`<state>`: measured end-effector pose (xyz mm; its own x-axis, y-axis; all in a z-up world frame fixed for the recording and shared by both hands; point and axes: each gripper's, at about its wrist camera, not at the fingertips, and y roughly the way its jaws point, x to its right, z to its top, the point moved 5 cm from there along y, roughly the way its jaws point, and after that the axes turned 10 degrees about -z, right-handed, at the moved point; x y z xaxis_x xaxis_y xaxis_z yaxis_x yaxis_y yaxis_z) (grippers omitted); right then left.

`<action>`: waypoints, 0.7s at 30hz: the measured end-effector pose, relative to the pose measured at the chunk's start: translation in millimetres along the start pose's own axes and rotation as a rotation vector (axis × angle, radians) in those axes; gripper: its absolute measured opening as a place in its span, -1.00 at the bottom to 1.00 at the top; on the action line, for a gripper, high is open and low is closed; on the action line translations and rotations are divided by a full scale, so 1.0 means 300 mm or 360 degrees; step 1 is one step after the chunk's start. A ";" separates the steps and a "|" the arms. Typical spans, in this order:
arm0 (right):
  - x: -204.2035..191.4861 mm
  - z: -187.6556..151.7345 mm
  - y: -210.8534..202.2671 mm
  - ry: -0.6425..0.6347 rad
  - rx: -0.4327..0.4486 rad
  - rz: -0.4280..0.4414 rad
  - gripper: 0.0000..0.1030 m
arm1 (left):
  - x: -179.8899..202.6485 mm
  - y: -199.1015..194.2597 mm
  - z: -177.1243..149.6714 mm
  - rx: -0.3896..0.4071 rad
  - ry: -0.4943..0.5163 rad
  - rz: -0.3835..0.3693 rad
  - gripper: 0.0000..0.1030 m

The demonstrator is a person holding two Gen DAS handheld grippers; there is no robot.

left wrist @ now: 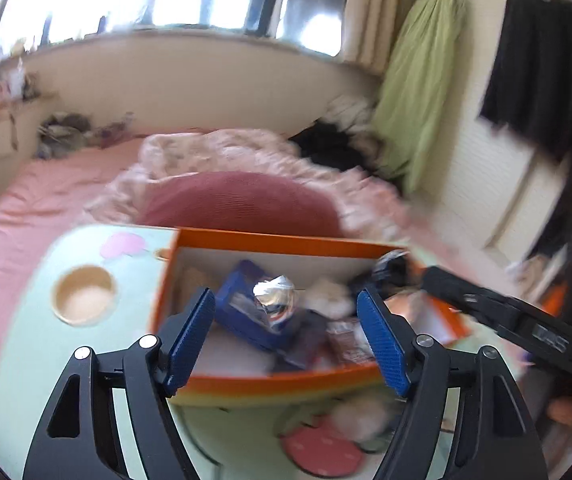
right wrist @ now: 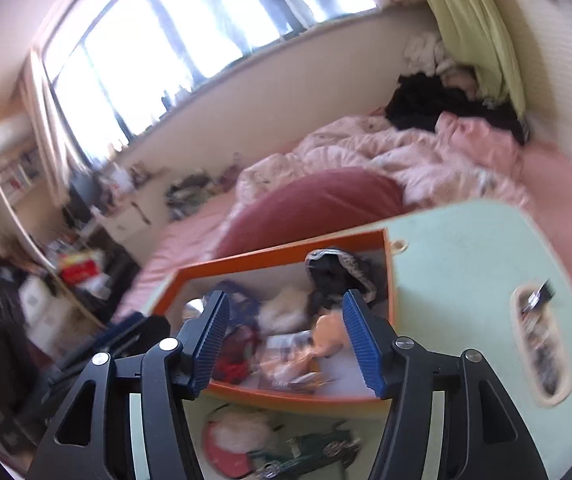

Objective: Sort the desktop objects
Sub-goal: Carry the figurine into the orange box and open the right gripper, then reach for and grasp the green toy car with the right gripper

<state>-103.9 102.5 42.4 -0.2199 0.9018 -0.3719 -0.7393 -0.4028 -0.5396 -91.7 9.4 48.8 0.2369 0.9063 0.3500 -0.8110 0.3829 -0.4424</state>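
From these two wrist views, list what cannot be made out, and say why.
- Contents of the orange box: blurred in both views.
- Toy car: partly behind the right gripper.
- Red round item, left view: blurred.
- Items in the oval tray: too blurred.

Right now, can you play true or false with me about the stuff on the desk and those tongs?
1. The orange box is full of mixed things. True.
2. The left tongs are squeezing a toy. False: they stand open with nothing between them.
3. A green toy car sits on the desk in front of the box. True.
4. The right tongs are shut tight. False: they are open and empty.
5. The round hollow in the desk top holds a cup. False: it looks empty.
6. A red cushion lies behind the desk. True.
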 end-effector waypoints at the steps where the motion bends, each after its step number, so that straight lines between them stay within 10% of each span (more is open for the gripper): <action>1: 0.008 -0.018 -0.025 0.0016 0.0024 0.0026 0.19 | 0.003 -0.022 -0.019 0.0022 -0.0007 -0.0049 0.44; 7: -0.006 -0.145 -0.157 -0.0132 0.0127 -0.0049 0.43 | 0.017 -0.102 -0.149 -0.0055 0.0067 0.0011 0.44; 13: -0.027 -0.367 -0.152 -0.0393 -0.0092 -0.0250 0.56 | 0.011 -0.072 -0.322 -0.0289 0.0118 0.0139 0.45; 17: -0.002 -0.403 -0.098 -0.0430 -0.0145 -0.0300 0.89 | 0.011 -0.038 -0.354 -0.0357 0.0180 0.0231 0.98; 21: -0.008 -0.416 -0.085 -0.0474 -0.0157 -0.0337 0.99 | 0.019 -0.035 -0.368 -0.0374 0.0246 0.0266 0.99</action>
<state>-5.2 90.9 -37.2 -0.2551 0.9668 -0.0163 -0.7265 -0.2027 -0.6566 -22.8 30.3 -35.6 0.2042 0.9696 0.1351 -0.7040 0.2413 -0.6680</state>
